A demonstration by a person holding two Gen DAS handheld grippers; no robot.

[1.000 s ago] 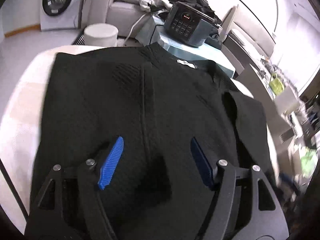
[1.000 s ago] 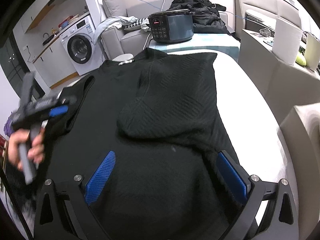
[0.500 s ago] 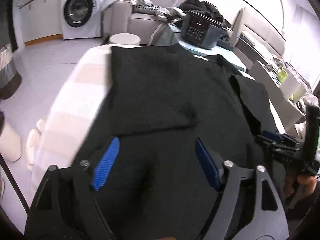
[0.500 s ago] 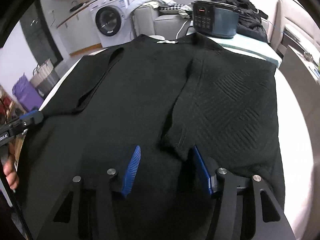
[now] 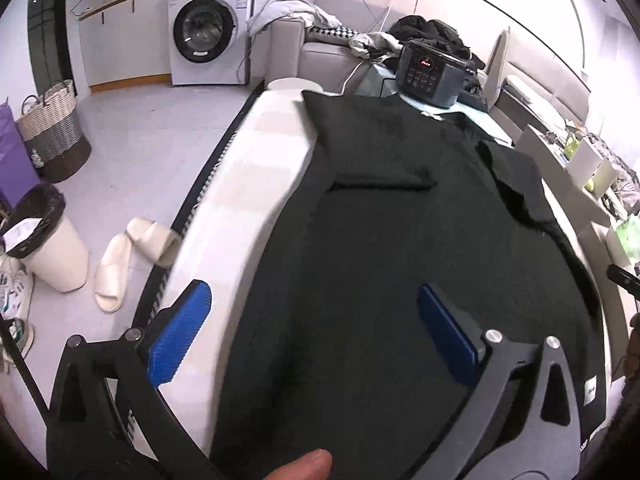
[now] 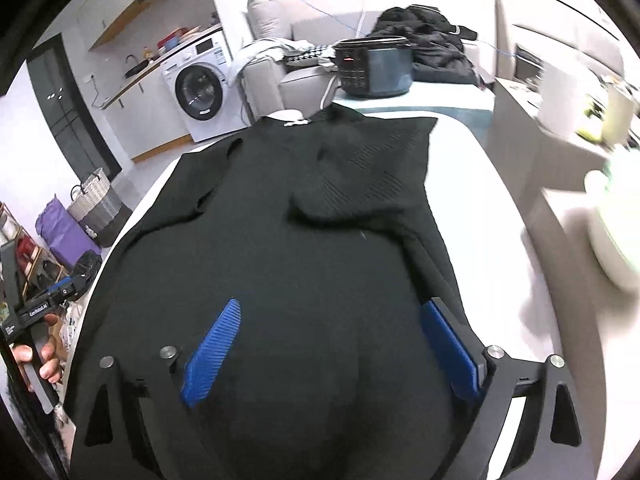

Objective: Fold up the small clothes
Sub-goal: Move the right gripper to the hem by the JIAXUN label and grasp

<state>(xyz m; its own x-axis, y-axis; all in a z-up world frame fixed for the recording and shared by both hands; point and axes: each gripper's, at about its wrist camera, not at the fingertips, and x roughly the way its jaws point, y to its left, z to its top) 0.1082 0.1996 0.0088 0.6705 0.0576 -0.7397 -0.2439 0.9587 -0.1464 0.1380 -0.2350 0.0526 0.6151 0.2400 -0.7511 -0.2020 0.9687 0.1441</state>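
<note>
Black garment (image 6: 320, 208) flat on table, sleeves folded inward, prob. knit; both jaws opening, empty.

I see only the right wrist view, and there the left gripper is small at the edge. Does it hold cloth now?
Observer: No. The left gripper has its jaws opening with nothing pinched. One pad hangs over the bare table edge, the other over the black garment.
Operator: Is something on the floor at that side?
Observer: Yes, a pair of white slippers lies beside the table, near a white bin.
</note>
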